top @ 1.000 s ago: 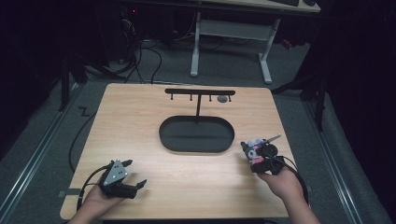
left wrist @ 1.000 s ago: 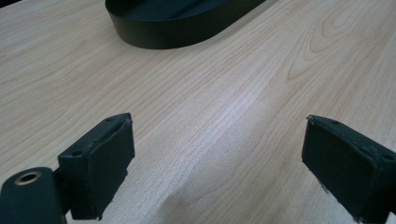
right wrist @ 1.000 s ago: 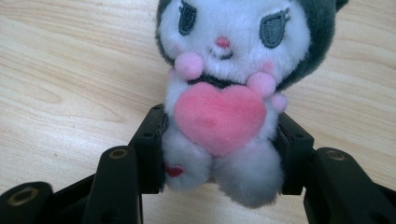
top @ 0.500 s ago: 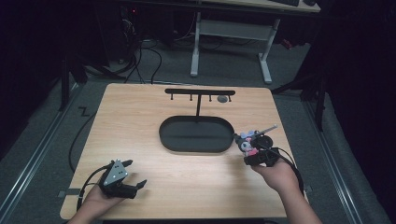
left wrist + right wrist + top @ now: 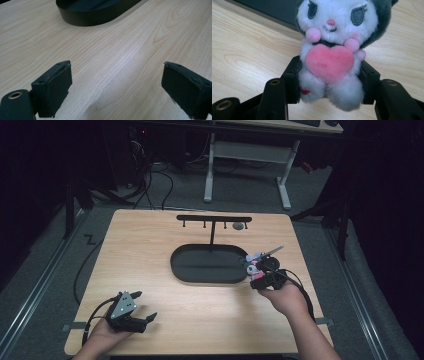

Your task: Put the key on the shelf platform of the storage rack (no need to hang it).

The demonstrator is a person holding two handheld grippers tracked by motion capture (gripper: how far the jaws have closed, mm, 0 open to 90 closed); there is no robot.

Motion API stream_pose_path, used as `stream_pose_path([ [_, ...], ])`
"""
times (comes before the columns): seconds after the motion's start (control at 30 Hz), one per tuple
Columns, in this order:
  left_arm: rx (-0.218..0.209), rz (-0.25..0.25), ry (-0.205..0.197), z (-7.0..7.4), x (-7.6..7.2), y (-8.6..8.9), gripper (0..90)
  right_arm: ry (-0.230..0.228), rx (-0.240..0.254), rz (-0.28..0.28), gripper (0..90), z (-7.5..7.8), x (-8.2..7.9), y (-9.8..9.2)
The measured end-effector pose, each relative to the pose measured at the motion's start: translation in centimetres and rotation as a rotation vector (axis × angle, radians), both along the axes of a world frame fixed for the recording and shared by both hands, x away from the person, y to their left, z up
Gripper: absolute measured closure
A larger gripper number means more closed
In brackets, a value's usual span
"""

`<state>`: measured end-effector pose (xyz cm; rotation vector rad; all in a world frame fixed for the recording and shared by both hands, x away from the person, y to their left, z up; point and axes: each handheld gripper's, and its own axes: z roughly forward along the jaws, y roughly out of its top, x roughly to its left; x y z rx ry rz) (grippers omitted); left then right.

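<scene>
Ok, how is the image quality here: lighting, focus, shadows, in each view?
High view: the table is lit and its surroundings are very dark; the plush toy is small and soft. Left gripper view: wood grain sharp, a faint shadow between the open left tongs, no glare. Right gripper view: the toy fills the centre, slightly soft up close, evenly lit, clamped in the right tongs.

Dim lab, wooden table (image 5: 150,250), floor cables (image 5: 150,180), desk frame (image 5: 245,165)
</scene>
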<state>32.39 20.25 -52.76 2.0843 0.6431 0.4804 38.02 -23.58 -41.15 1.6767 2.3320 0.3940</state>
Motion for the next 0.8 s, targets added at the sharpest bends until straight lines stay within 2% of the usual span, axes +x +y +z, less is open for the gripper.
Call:
stream_pose_path([
  [0.4,-0.011,0.007,-0.004,0.0,0.0,0.1,10.6,-0.015,-0.002,0.026,48.0,0.3,2.6,2.5],
  [0.5,-0.012,0.006,-0.003,0.0,-0.1,0.2,10.6,-0.014,0.011,0.032,48.0,0.1,3.3,2.9],
  [0.8,-0.016,0.009,-0.005,0.0,-0.1,0.2,10.6,0.001,0.002,0.039,47.9,-1.0,4.5,3.9],
])
